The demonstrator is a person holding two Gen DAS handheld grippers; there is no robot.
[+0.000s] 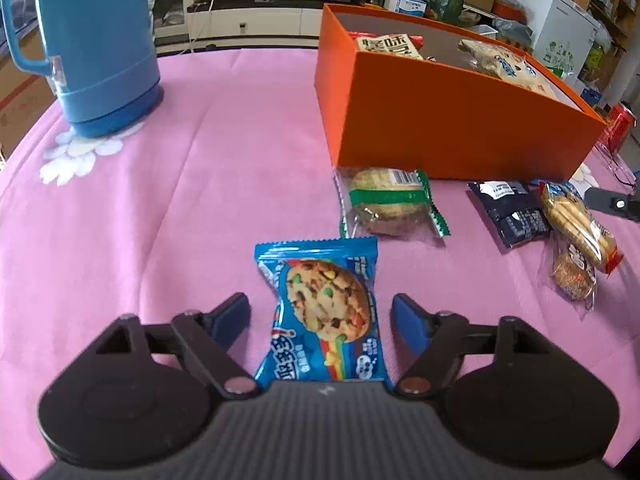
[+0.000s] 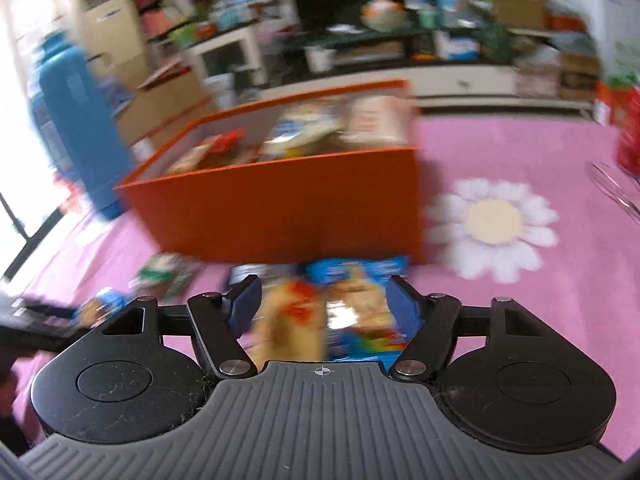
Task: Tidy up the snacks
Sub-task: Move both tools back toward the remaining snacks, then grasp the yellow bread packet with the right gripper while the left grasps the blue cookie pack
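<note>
A blue chocolate-chip cookie packet (image 1: 320,312) lies on the pink tablecloth (image 1: 200,200) between the fingers of my left gripper (image 1: 320,304). That gripper is open, with a gap on both sides of the packet. In the blurred right wrist view, my right gripper (image 2: 324,284) stands around a tan biscuit packet (image 2: 292,316) and a blue packet (image 2: 360,272). Both are smeared while the fingers are sharp, and I see no firm grip. The orange box (image 1: 440,120) (image 2: 300,208) holds several snacks.
A blue thermos (image 1: 100,40) (image 2: 76,120) stands at the left. In front of the box lie a green-edged cake packet (image 1: 384,204), a dark packet (image 1: 508,212), a biscuit packet (image 1: 576,228) and a round cake (image 1: 572,280). A red can (image 1: 620,124) is at the far right.
</note>
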